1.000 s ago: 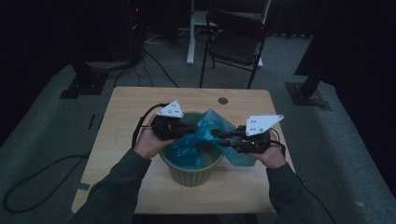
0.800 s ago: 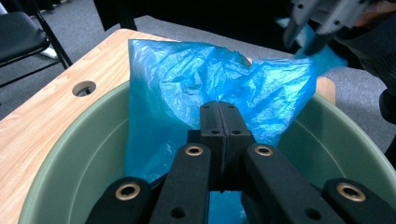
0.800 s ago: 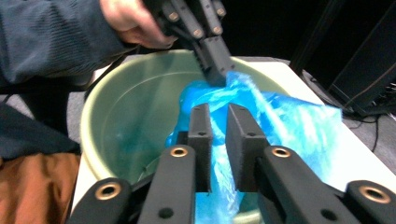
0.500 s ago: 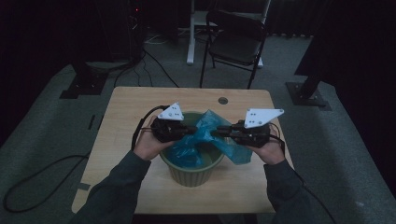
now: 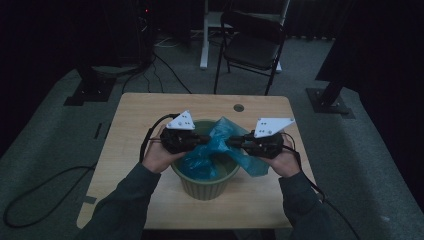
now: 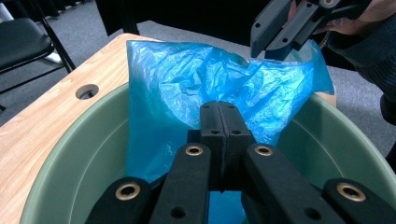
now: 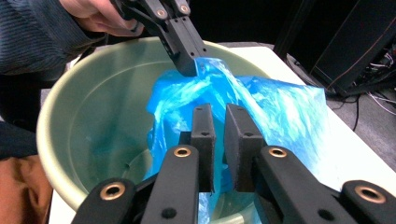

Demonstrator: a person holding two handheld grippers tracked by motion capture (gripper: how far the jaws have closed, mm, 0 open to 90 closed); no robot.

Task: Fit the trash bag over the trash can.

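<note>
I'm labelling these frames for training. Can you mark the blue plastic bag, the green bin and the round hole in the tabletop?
blue plastic bag (image 6: 187,79): left gripper view, upper crinkled sheet.
green bin (image 5: 205,187): high view, near outer wall.
round hole (image 5: 238,107): high view, its centre in the tabletop.

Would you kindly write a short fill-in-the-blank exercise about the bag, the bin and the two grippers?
1. The plastic bag being fitted into the bin is ____ in colour.
2. The round bin stands on a ____ table.
3. The left gripper has its jaws ____ on the bag.
4. Behind the table stands a black folding ____.

Missing words: blue; wooden; shut; chair
</note>
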